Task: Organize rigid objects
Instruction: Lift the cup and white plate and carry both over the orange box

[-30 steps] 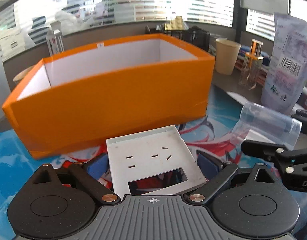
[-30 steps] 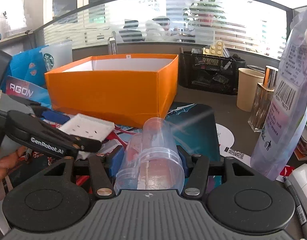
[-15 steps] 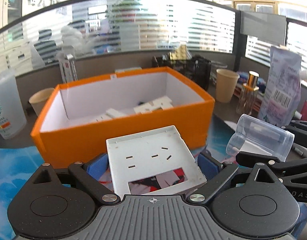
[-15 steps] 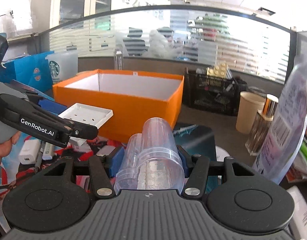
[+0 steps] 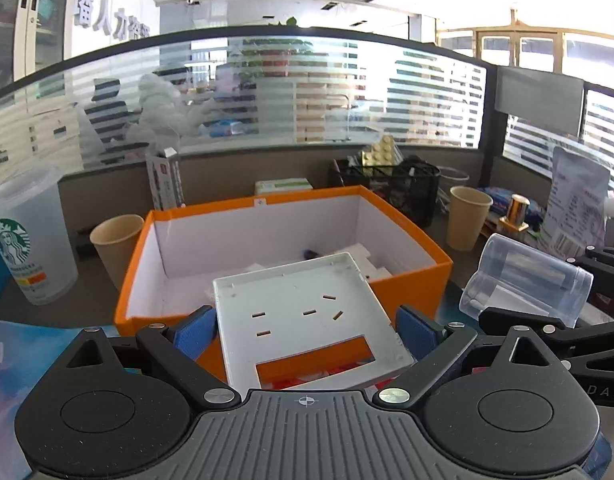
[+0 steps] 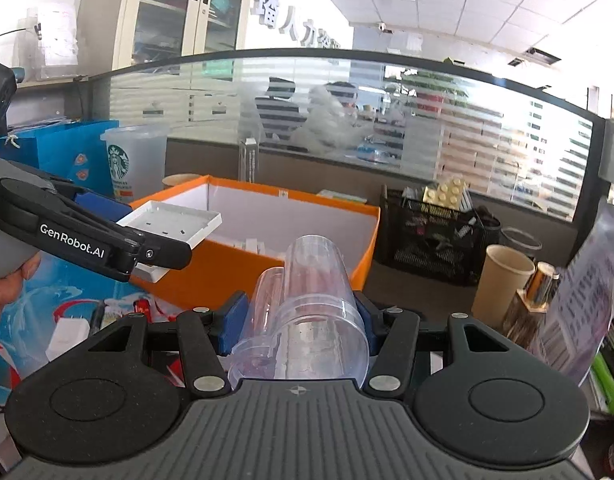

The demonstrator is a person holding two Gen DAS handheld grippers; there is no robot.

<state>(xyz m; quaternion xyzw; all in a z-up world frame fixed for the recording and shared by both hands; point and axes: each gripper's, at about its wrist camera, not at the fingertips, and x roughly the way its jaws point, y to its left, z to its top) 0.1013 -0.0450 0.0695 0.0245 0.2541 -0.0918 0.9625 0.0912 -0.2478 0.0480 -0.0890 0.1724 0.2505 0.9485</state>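
Both grippers are clamped, your left gripper (image 5: 305, 322) on the white plate (image 5: 307, 320) and your right gripper (image 6: 299, 320) on the clear cup (image 6: 307, 312), so carry them level over the near wall of the orange box (image 5: 419, 284) before letting go.

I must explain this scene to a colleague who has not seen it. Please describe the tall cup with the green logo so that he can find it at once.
Start at the big orange box in the middle of the desk. On its left stands a tan paper cup, and further left the frosted plastic cup. It is taller than the paper cups, translucent white, and alone bears a round green logo.
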